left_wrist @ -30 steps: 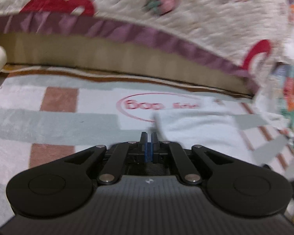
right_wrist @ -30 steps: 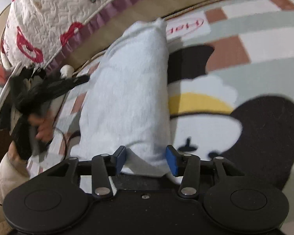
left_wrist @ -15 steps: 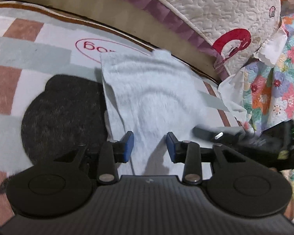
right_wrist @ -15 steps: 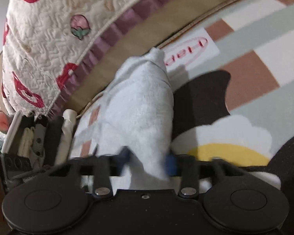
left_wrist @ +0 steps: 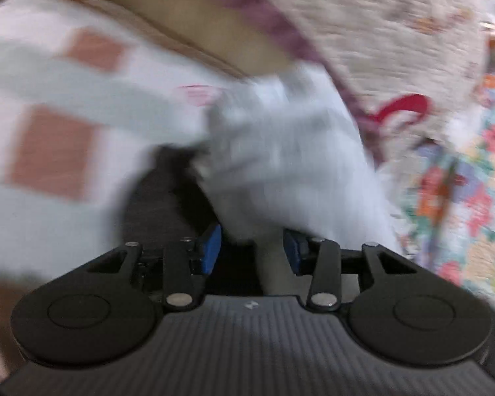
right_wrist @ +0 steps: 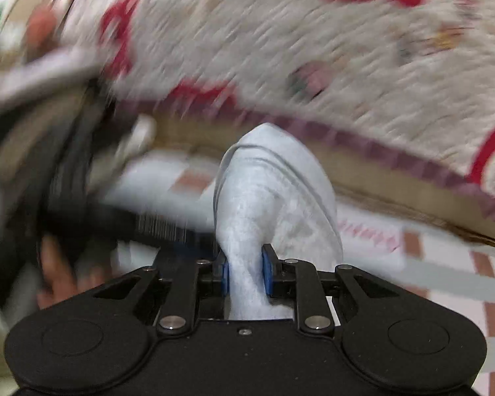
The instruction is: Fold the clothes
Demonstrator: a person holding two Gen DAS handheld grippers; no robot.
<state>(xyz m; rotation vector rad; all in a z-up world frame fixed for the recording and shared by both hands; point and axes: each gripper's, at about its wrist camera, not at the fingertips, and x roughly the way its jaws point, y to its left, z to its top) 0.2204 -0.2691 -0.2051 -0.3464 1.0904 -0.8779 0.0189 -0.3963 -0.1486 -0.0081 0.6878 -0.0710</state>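
My right tool (right_wrist: 245, 272) is closing, pinching a bunched fold of the pale, fleecy white garment (right_wrist: 274, 198), lifting it into a soft hump above the checked blanket (right_wrist: 445, 264). My left tool (left_wrist: 251, 249) is opening, its pads spread around the garment's (left_wrist: 290, 165) blurred near edge.

Both cameras ride low behind their own gripper, angled down and close over the patterned mat (left_wrist: 66, 105). The left looks toward the quilted bedspread (left_wrist: 396, 33) beyond it; the right faces that same bedspread (right_wrist: 313, 49). Both share the white cloth (left_wrist: 297, 151) on the mat.
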